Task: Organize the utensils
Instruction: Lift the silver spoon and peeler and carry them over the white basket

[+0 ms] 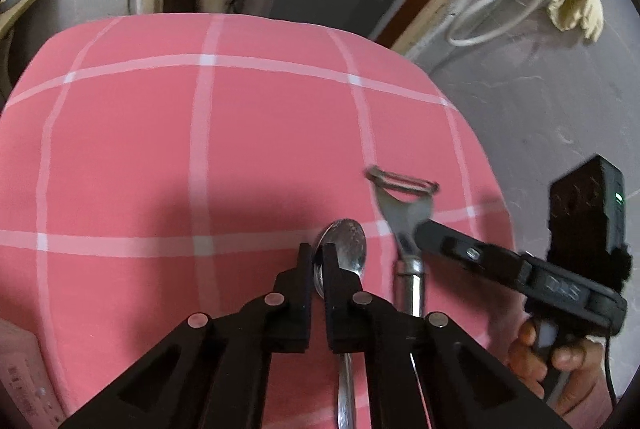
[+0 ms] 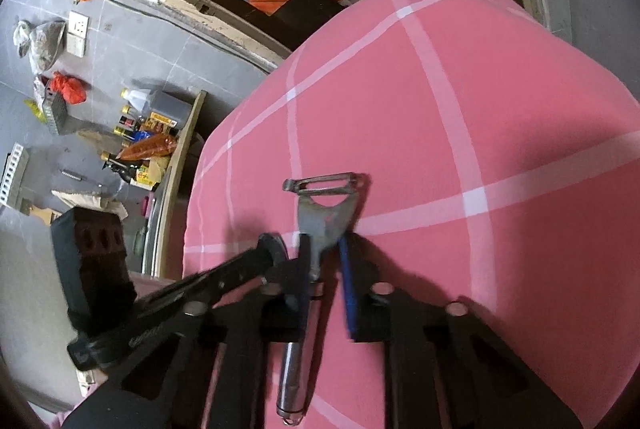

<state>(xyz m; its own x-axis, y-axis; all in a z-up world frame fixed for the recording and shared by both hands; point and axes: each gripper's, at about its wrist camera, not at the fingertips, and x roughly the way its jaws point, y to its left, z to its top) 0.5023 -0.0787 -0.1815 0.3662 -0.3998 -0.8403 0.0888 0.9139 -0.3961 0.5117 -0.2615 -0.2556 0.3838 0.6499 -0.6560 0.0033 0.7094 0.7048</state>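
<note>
Between left hand-held gripper (image 1: 316, 257) fingers: spoon (image 1: 345, 243).

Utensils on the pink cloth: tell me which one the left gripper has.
The spoon: the left gripper is shut on its bowl edge. The peeler beside it, with the Y-shaped blade head, sits in the right gripper.

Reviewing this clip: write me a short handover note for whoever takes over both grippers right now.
Left gripper: fingers shut on the spoon at the bowl's neck, handle trailing back under the gripper.
Right gripper: fingers closed around the neck of the peeler, blade pointing away, handle toward you.
Both utensils sit side by side over the pink checked cloth, spoon on the left.
Done: both gripped. Left: no holder or tray is in view; placing them remains.
</note>
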